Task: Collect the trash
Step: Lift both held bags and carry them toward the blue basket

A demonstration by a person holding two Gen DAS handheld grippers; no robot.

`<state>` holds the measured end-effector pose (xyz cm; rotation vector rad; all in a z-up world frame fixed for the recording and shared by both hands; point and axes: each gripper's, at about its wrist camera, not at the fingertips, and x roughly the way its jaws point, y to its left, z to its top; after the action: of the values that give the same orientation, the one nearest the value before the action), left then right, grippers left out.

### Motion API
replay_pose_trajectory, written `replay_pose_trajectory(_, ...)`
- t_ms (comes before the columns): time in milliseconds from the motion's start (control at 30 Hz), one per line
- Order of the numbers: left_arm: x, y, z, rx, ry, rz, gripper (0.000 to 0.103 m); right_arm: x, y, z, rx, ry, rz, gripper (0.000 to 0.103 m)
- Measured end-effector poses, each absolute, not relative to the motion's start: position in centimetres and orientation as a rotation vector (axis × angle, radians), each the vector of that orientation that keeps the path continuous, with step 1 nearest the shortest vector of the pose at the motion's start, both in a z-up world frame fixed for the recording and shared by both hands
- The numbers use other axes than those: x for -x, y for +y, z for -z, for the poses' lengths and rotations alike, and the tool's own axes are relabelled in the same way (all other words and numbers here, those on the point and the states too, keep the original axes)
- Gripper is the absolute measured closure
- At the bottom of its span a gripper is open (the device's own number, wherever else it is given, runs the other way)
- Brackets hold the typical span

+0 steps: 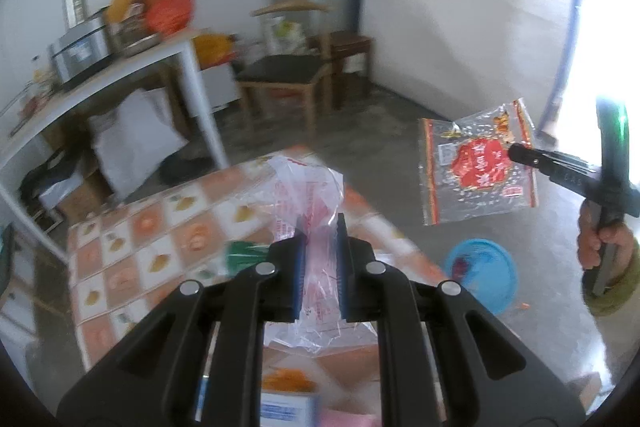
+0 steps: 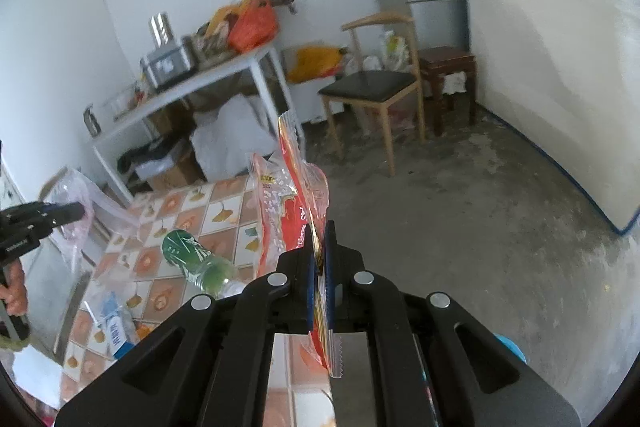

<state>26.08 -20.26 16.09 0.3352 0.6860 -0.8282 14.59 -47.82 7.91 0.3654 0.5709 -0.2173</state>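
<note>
Trash here means two wrappers, each held up in the air over the near end of a low table [image 2: 224, 203] with an orange-and-white tiled cloth. The left gripper [image 1: 320, 255] has its blue pads nearly together on a crumpled clear plastic bag [image 1: 308, 195] with pink print, which stands up between the fingers above the table's right edge. The right gripper [image 2: 319, 263] is pinched tight on a red-and-clear snack wrapper [image 2: 296, 195]; in the left wrist view that wrapper hangs flat over bare floor, well to the right of the table.

A green-labelled bottle [image 2: 196, 259] lies on its side on the cloth, and a small blue-and-white carton [image 2: 116, 331] lies near the table's near left edge. A blue round bin [image 1: 482, 271] sits on the floor just right of the table.

To the right, the grey concrete floor [image 2: 460, 227] is open as far as the white wall. At the far side stand a white table [image 2: 224, 75], a wooden chair [image 2: 372, 87] and a dark stool [image 2: 448, 63].
</note>
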Motion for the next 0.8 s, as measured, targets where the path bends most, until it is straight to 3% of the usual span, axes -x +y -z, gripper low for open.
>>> replay_pose_trajectory(200, -20.0, -27.5, -15.1, -0.349, 0.764, 1.05, 0.092, -4.3, -51.1, -7.6, -0.445, 0.537, 0.333, 0.099)
replay_pose_trajectory(367, -14.6, -35.8, -11.5, -0.418, 0.857, 1.2, 0.092, 3.0, -53.7, -3.4, -0.533, 0.576, 0.478, 0.099)
replay_pose_trajectory(800, -6.6, -55.3, 8.8, -0.754, 1.233, 1.161, 0.091, 9.5, -59.8, 17.5, -0.948, 0.764, 0.674, 0.099)
